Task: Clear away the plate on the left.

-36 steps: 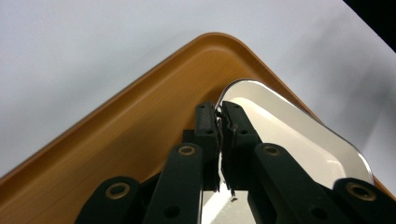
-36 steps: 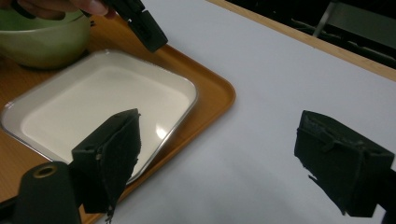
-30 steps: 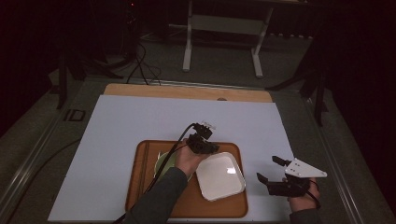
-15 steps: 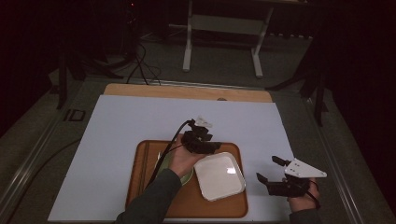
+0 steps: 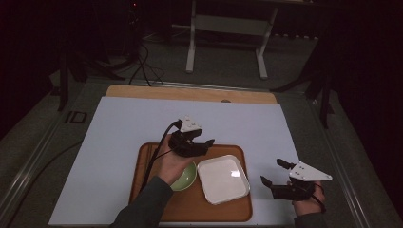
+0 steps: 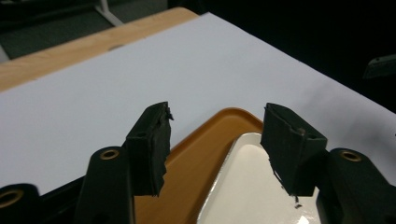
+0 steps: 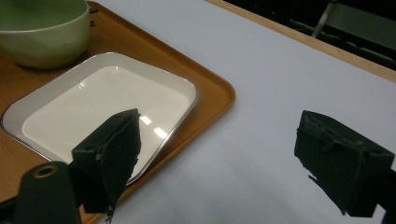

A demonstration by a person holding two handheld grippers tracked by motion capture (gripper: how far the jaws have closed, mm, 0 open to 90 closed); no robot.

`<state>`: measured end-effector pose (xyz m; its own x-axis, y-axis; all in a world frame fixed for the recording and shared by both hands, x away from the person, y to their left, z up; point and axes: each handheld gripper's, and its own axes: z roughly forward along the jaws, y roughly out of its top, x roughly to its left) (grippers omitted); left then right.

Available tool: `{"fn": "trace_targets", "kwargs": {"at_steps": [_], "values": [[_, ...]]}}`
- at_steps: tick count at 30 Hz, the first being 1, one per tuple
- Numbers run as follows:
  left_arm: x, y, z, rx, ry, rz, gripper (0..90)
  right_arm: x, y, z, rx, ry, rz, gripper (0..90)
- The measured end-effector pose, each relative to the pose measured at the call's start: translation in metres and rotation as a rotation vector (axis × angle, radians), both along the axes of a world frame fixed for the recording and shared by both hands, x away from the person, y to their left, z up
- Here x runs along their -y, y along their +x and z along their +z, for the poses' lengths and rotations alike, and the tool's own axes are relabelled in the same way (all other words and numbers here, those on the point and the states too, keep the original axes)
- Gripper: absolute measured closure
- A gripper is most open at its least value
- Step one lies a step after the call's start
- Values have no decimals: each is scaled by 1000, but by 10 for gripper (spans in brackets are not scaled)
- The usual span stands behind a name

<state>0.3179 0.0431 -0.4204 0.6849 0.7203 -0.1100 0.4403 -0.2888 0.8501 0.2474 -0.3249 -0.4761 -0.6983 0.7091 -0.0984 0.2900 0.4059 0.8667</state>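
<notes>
While left tool [image 5: 202, 147] spreads empty, white plate [image 5: 223, 178] just below—right tool [image 5: 275, 173] spread.

A white sheet [image 5: 133, 142] covers most of a wooden table [image 5: 190, 93] across the middle of the frame, while a pale metal stand [image 5: 225, 28] rises on the dark floor at upper centre, with black cables [image 5: 142, 66] lying on the floor at upper left.
</notes>
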Motion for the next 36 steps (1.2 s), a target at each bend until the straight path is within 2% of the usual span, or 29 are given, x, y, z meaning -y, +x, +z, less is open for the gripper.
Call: {"fn": "trace_targets", "kwargs": {"at_steps": [7,10,16,20,24,30,31,32,36], "values": [[-25,-13,7,39,4,28,427,0,0,0,0,-2,3,144],[-39,-19,7,51,12,50,424,0,0,0,1,-2,3,144],[-68,-29,4,71,-4,112,415,-2,0,0,-2,-6,5,144],[-86,-36,-1,74,2,158,413,-2,0,-1,-5,-11,5,144],[-103,-45,-8,68,7,205,367,-2,0,-1,-4,-12,7,144],[-130,-61,-19,64,-20,268,339,-3,0,-1,-6,-15,6,144],[-130,-61,-19,64,-20,268,336,-3,0,-1,-6,-15,6,144],[-143,-67,-24,60,-22,299,327,-3,0,-2,-7,-13,5,144],[-163,-76,-32,44,-31,355,303,-3,0,-2,-7,-13,5,144]]}}
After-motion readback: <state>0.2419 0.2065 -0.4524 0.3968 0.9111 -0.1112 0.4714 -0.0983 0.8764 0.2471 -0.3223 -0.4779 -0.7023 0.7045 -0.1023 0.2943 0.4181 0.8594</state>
